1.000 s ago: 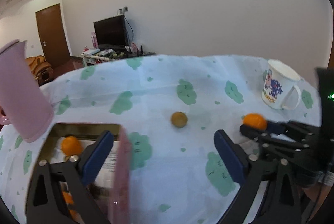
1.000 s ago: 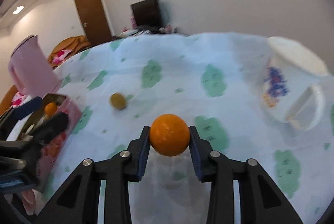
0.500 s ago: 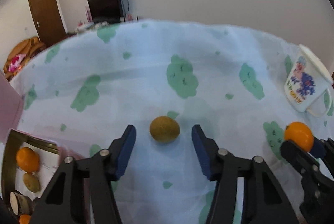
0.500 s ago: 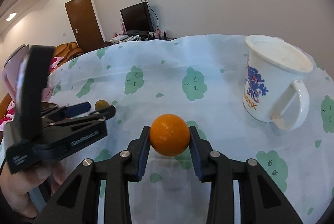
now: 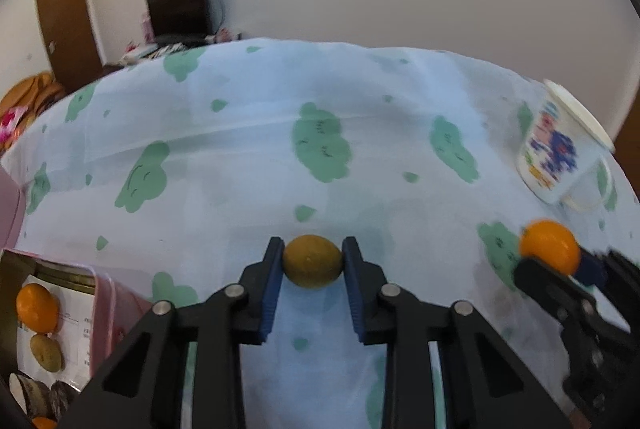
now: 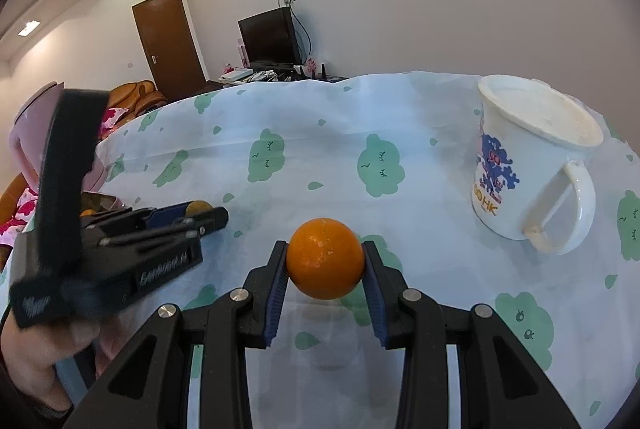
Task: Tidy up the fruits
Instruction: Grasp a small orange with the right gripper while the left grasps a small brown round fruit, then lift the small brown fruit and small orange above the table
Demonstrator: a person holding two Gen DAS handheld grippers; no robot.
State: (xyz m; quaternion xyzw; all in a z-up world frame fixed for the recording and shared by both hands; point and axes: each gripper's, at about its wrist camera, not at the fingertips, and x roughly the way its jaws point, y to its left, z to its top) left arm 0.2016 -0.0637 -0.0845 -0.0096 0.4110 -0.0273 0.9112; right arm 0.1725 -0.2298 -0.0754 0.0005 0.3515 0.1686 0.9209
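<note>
- Two hand-held grippers over the cloud-print tablecloth [image 5: 240, 157]; left gripper [image 5: 313, 263] clamped on one yellow-green fruit [image 5: 313, 261] resting on the cloth
- Right gripper [image 6: 325, 265] grips one orange [image 6: 325, 263] above the cloth
- One white mug [image 6: 520, 169] stands at right
- One pink box [image 5: 102, 305] at left holds an orange fruit and a yellow-green one; others are cut off by the frame edge

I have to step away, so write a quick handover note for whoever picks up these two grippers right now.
Left gripper: shut on the brownish fruit, which is down at the tablecloth.
Right gripper: shut on the orange, held above the cloth.
Pink box at the left already holds an orange and other fruit.
Mug stands at the right, untouched.
Left to do: carry both held fruits to the box and release them.
</note>
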